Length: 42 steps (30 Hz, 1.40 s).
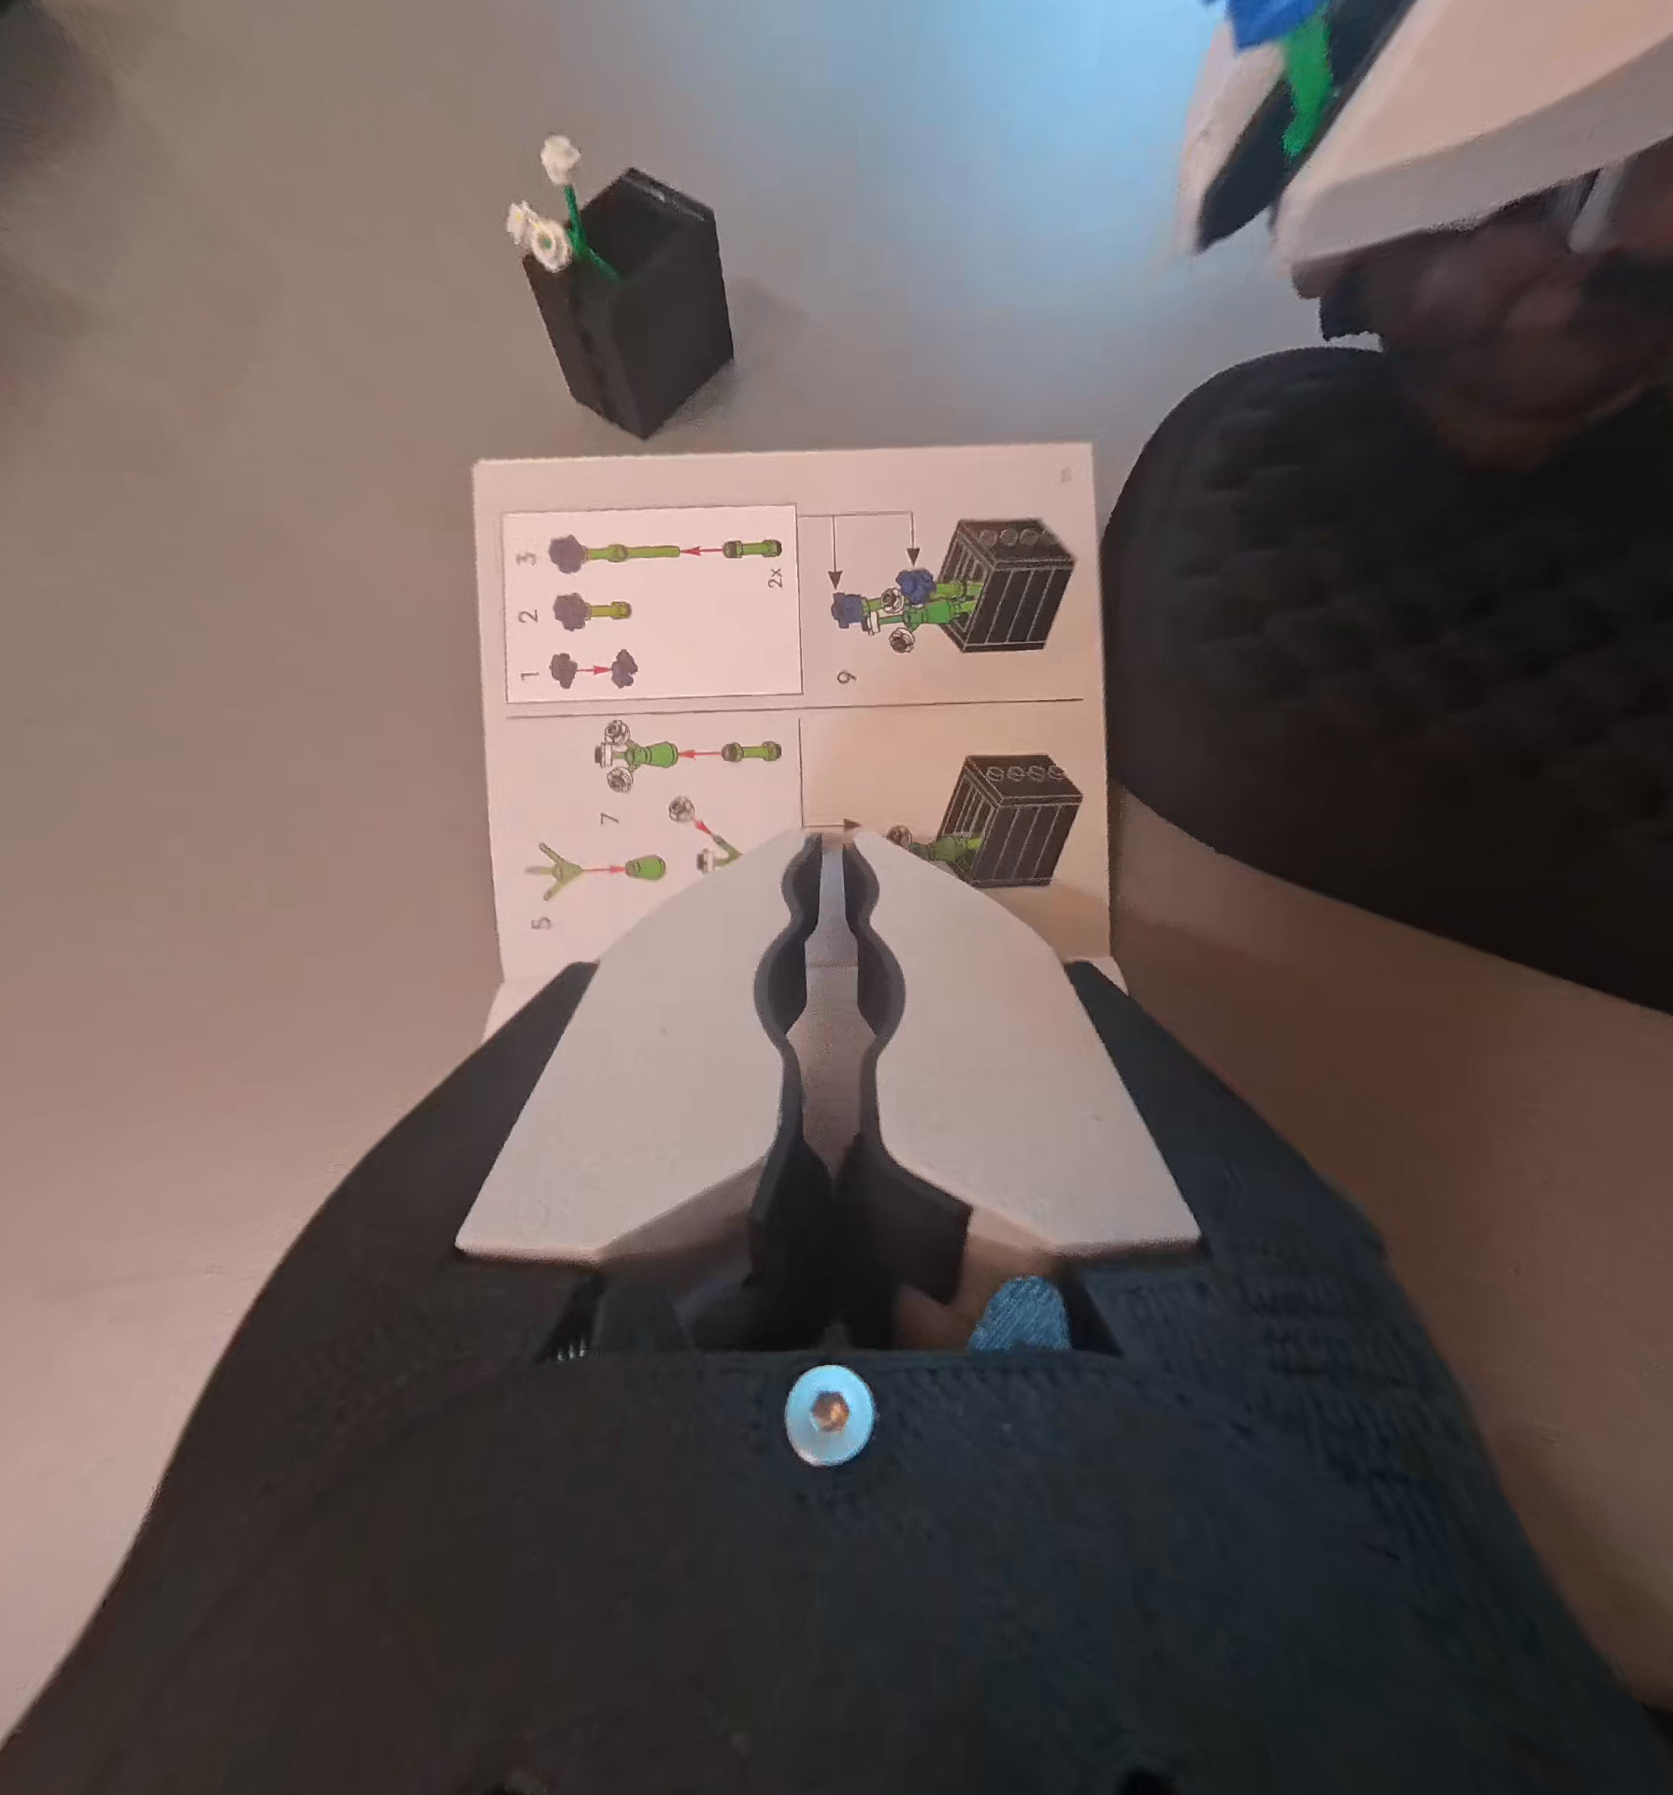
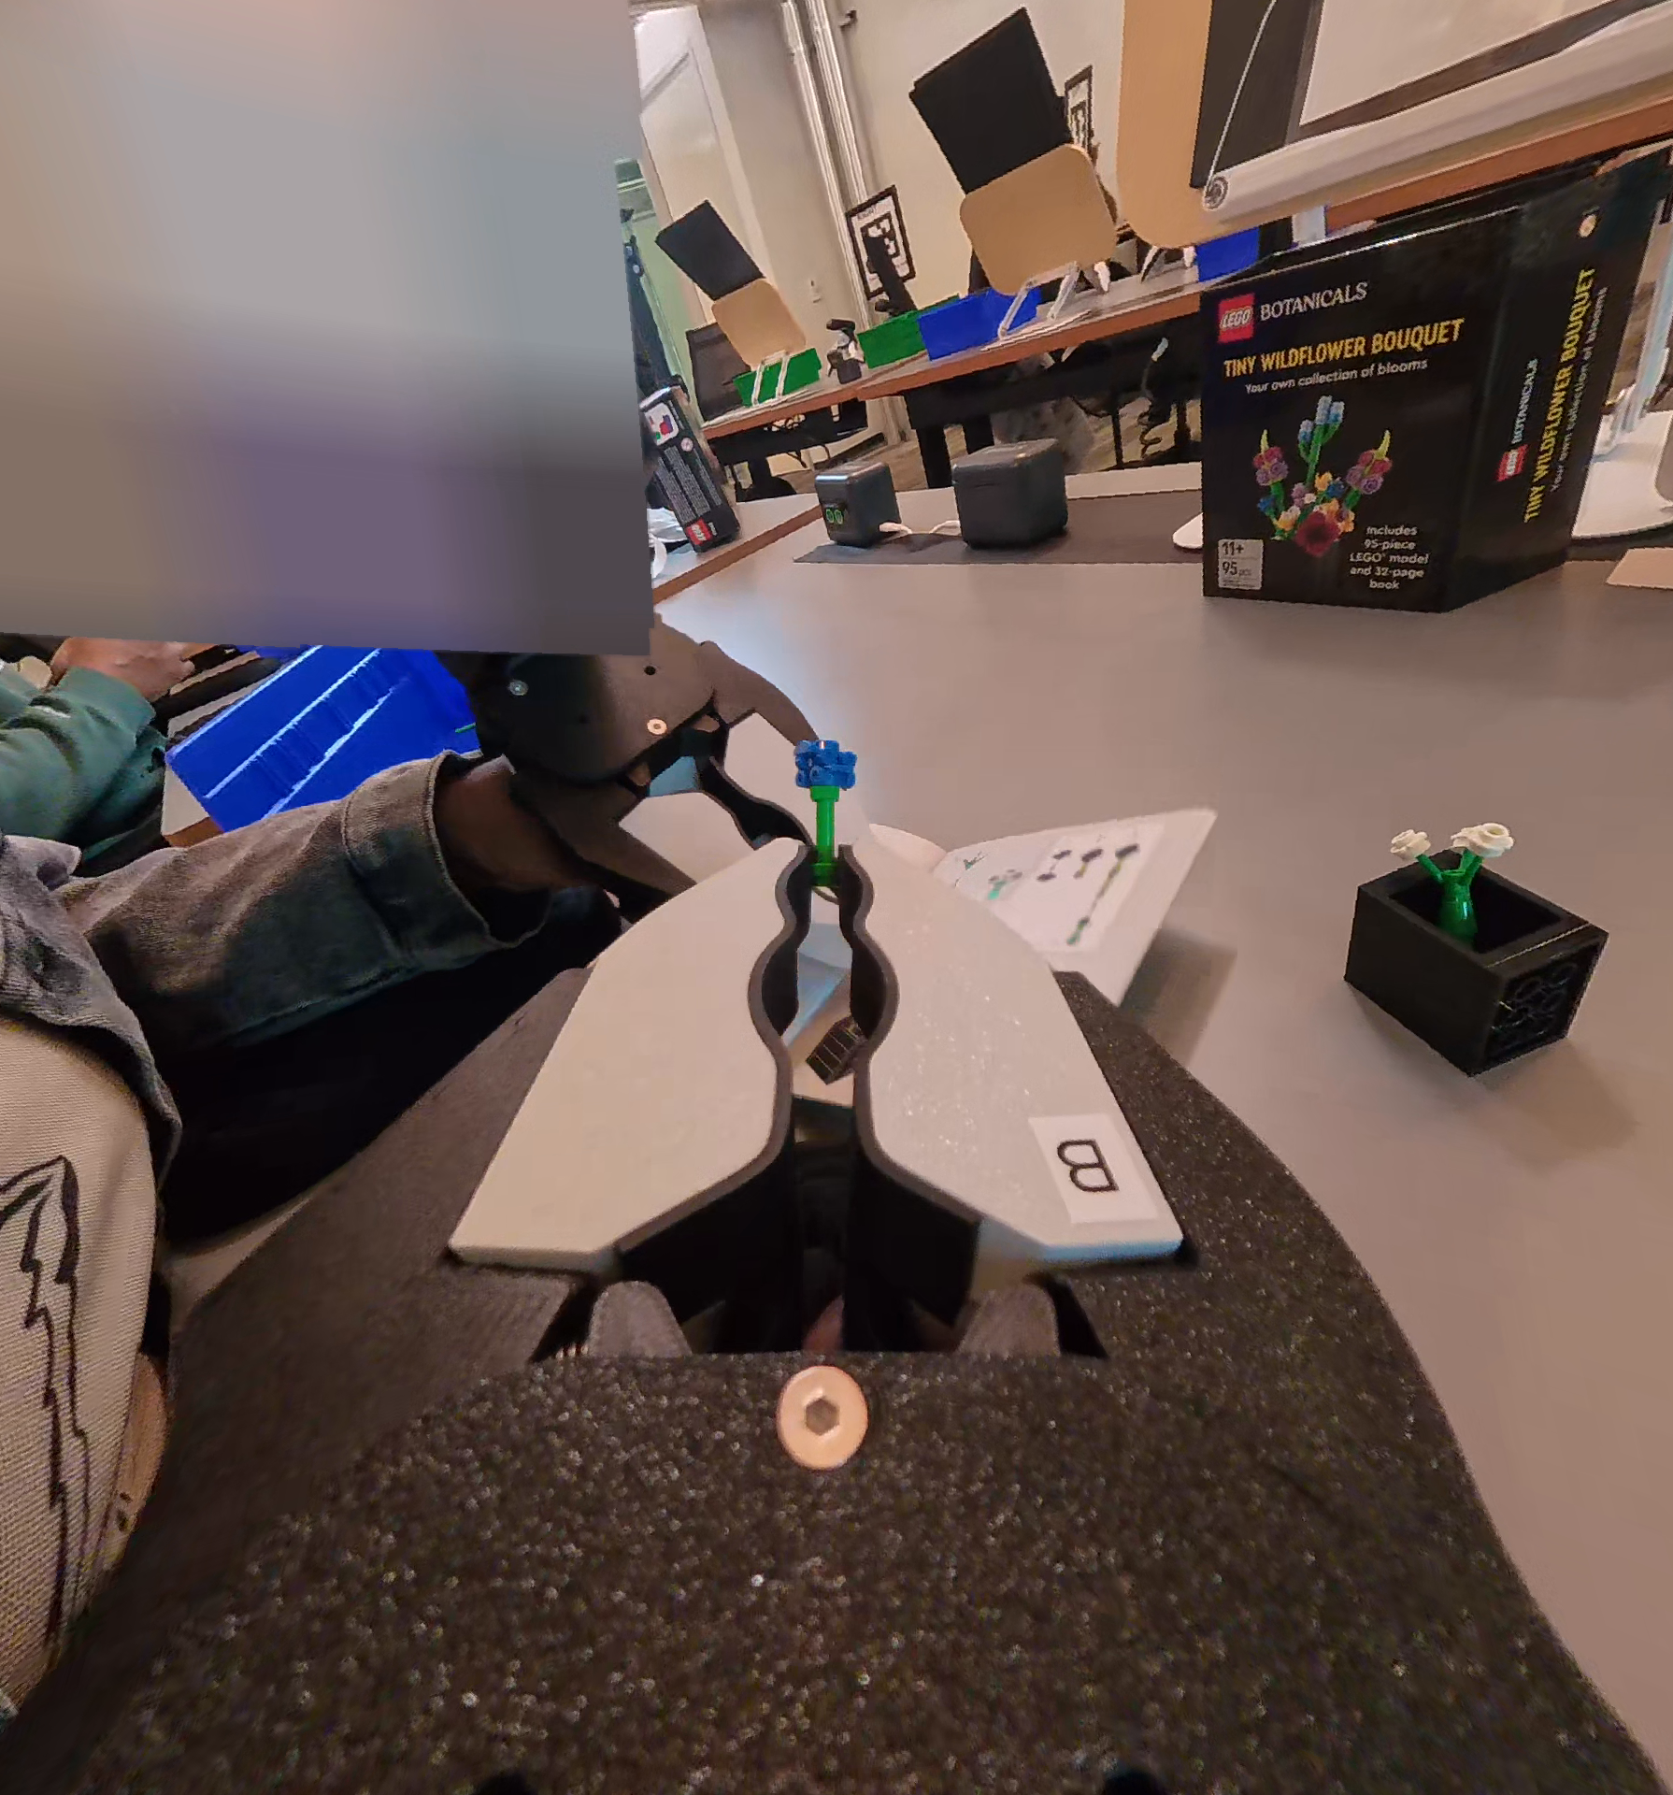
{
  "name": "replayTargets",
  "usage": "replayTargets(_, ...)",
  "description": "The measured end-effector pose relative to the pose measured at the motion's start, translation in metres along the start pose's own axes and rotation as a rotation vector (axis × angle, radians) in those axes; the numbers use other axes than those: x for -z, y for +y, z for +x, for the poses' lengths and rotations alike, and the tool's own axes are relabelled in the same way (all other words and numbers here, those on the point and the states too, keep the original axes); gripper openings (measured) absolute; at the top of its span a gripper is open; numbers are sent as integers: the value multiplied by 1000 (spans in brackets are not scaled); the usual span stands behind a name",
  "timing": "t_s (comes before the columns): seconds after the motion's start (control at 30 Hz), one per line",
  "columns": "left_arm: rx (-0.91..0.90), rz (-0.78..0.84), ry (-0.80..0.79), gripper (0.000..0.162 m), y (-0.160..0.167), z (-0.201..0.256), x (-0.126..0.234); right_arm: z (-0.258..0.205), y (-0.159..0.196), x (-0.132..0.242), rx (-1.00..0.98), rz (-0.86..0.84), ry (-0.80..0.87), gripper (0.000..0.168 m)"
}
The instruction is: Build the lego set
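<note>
My right gripper is shut on the green stem of a blue flower, held upright above the table; the flower also shows blurred at the top right of the left wrist view. My left gripper is shut and empty, hovering over the open instruction booklet. A black vase box with a white-flowered green stem stands beyond the booklet; it also shows in the right wrist view. The left gripper shows just behind my right fingertips.
The black set box stands upright at the far right of the grey table. The booklet lies between grippers and vase. A person's sleeve reaches in from the left. A blue bin sits behind it. Left tips to right tips: about 10 cm.
</note>
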<state>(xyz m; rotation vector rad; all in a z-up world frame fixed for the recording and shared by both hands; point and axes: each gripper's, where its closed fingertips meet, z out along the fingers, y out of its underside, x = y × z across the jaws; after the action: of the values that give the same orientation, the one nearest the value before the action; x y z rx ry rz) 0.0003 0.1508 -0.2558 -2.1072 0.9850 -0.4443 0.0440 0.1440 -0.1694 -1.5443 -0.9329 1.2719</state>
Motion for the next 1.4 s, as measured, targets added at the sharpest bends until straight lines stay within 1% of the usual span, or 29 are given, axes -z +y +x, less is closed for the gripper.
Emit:
replayTargets(0.03, 14, -1, 14, 5, 2, 0, -1, 0, 0, 0, 0, 0, 0, 5)
replayTargets(1.4, 37, -26, 53, 2, 8, 3, -1, 2, -1, 1, -12, 14, 10, 5)
